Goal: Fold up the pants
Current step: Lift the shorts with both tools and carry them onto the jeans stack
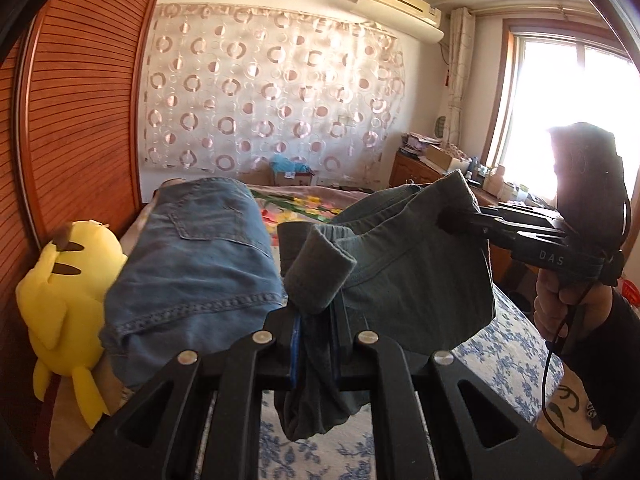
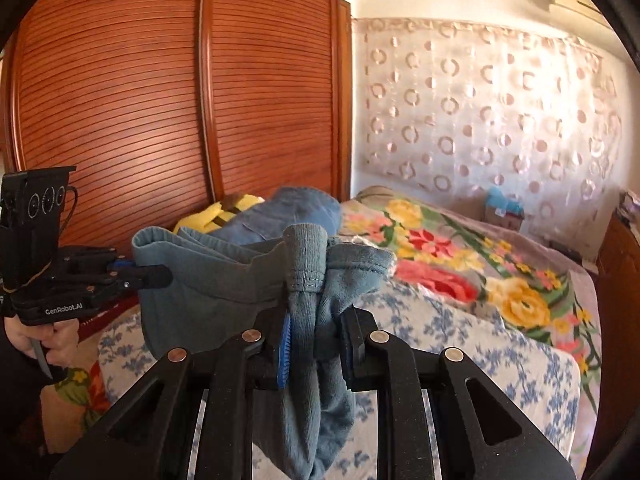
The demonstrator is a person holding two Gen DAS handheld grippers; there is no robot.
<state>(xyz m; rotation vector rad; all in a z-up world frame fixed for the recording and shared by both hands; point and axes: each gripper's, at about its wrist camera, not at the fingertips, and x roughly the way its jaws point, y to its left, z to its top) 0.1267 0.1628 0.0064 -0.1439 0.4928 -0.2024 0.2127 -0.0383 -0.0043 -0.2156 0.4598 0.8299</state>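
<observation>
Grey-green pants (image 1: pixel 416 264) hang in the air between my two grippers, above the bed. My left gripper (image 1: pixel 316 280) is shut on one bunched end of the fabric, which droops down between the jaws. My right gripper (image 1: pixel 448 220) comes in from the right and is shut on the other end. In the right wrist view the right gripper (image 2: pixel 312 280) pinches a bunched fold of the pants (image 2: pixel 208 280), and the left gripper (image 2: pixel 160 276) grips the far edge at the left.
Folded blue jeans (image 1: pixel 196 256) lie on the bed beside a yellow plush toy (image 1: pixel 68 296). The bed has a blue-flowered sheet (image 2: pixel 460 344) and a bright floral blanket (image 2: pixel 460 252). A wooden wardrobe (image 2: pixel 140 100) stands behind. A cluttered dresser (image 1: pixel 436 164) stands by the window.
</observation>
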